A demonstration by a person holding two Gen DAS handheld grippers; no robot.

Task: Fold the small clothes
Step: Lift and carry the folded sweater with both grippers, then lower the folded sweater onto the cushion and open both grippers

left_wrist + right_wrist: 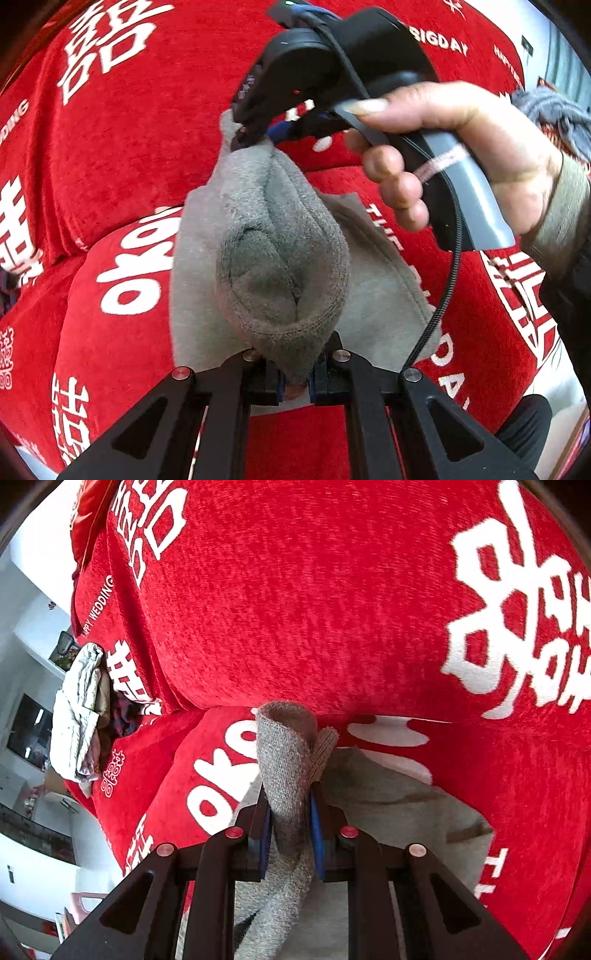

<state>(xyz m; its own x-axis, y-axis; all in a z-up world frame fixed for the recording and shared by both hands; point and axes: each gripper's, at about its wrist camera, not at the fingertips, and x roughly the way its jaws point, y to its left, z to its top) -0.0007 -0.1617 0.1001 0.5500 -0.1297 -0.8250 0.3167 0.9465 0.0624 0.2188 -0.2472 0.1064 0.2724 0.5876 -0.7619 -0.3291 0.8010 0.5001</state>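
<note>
A small grey fleecy garment (280,243) hangs stretched between both grippers above a red sofa. In the left wrist view my left gripper (295,384) is shut on its near hem at the bottom of the frame. The right gripper (245,138), held by a person's hand (461,147), pinches the far end. In the right wrist view the right gripper (291,830) is shut on a bunched fold of the same grey cloth (286,760), which sticks up past the blue pads (317,834). A lower part of the cloth (399,805) lies flat on the seat cushion.
The red sofa cover (122,147) with white characters fills both views, backrest (314,602) above and seat cushion (177,753) below. A pile of crumpled light clothes (79,709) lies at the sofa's left end. Another grey knitted piece (554,110) sits at the right edge.
</note>
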